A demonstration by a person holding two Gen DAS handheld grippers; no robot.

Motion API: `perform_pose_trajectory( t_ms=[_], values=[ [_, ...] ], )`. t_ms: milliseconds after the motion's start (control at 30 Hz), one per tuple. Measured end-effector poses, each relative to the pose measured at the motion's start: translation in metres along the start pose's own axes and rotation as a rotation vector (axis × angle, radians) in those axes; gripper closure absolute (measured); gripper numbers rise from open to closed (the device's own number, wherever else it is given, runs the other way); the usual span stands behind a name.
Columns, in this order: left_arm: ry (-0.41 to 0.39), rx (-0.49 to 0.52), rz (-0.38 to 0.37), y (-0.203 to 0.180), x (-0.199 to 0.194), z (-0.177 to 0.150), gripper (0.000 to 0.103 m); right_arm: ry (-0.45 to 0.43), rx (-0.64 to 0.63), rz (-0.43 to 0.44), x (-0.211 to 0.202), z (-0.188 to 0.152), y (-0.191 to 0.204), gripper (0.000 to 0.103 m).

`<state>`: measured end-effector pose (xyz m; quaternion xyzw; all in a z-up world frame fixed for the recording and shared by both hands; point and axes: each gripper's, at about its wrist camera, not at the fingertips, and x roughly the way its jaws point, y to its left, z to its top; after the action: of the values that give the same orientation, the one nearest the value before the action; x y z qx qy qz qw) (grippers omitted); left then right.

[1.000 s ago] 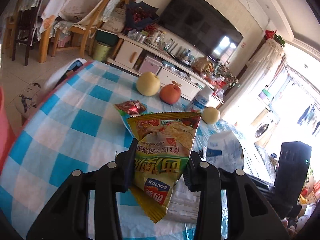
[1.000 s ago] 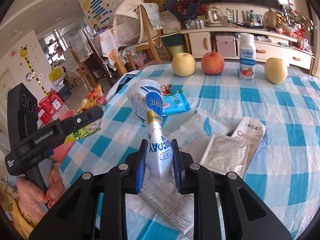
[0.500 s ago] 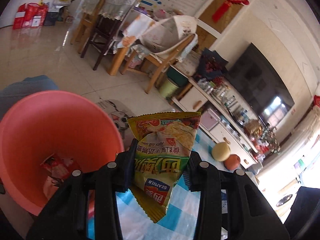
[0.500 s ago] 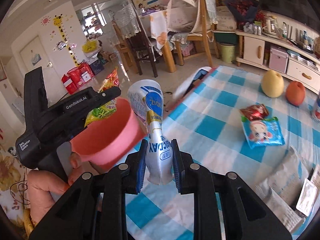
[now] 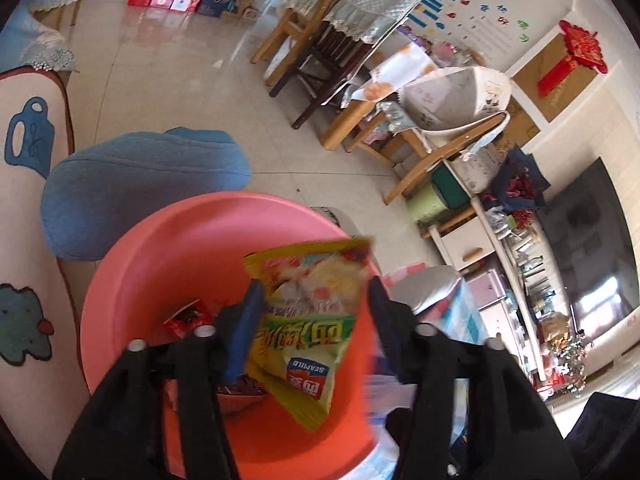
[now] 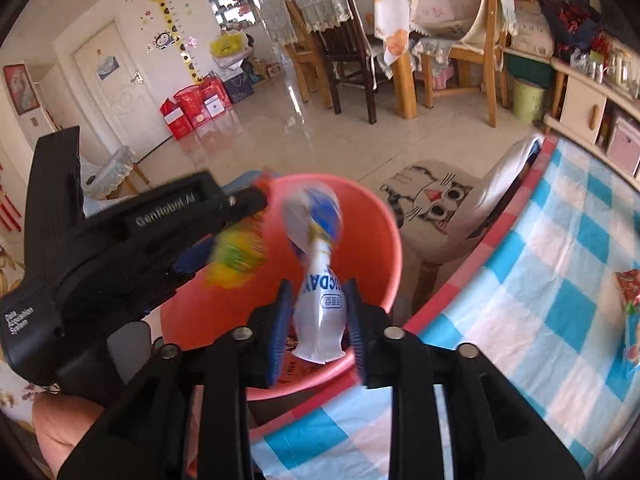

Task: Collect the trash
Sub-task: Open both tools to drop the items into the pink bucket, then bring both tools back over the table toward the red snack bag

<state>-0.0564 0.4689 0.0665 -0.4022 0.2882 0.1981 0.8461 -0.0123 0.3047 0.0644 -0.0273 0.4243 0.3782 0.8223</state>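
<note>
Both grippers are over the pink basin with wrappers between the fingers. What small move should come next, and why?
Probably hold both hands there briefly: the left gripper and right gripper have just been opening, and the snack bag and white pouch hang above the basin, seemingly dropping.

Place: home living-dining room
Signs: television [image 5: 592, 248], dining chairs [image 6: 344, 40], giraffe height chart [image 6: 172, 20], checked tablecloth [image 6: 560, 300]

A yellow-green snack packet [image 5: 304, 332] and white-blue pouch [image 6: 318, 300] are seen above a pink basin [image 5: 168, 248].
</note>
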Motion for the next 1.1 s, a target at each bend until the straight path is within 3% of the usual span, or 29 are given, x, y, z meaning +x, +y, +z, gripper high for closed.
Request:
perform_pose_trajectory(
  t_ms=[67,167,333,433,700,933,1100],
  values=[
    [-0.011,0.007,0.015,0.000,0.001,0.004,0.029,-0.007,0.024,-0.020,0.002,-0.004,-0.003,0.045],
    [-0.050,0.034,0.063,-0.007,0.001,0.006,0.020,-0.036,0.053,-0.023,-0.007,-0.011,-0.011,0.028],
    [-0.088,0.075,0.074,-0.020,-0.001,0.003,0.015,-0.076,0.103,-0.078,-0.025,-0.027,-0.028,0.014],
    [-0.112,0.093,0.035,-0.026,-0.004,-0.001,0.014,-0.086,0.113,-0.109,-0.038,-0.038,-0.036,0.012],
    [-0.280,0.197,-0.120,-0.060,-0.027,-0.024,0.004,-0.106,0.140,-0.150,-0.066,-0.067,-0.057,0.012],
    [-0.226,0.253,-0.228,-0.086,-0.031,-0.042,0.004,-0.176,0.147,-0.184,-0.100,-0.090,-0.069,0.010],
    [-0.235,0.304,-0.319,-0.103,-0.045,-0.055,0.004,-0.216,0.136,-0.230,-0.118,-0.102,-0.079,0.007]
  ],
)
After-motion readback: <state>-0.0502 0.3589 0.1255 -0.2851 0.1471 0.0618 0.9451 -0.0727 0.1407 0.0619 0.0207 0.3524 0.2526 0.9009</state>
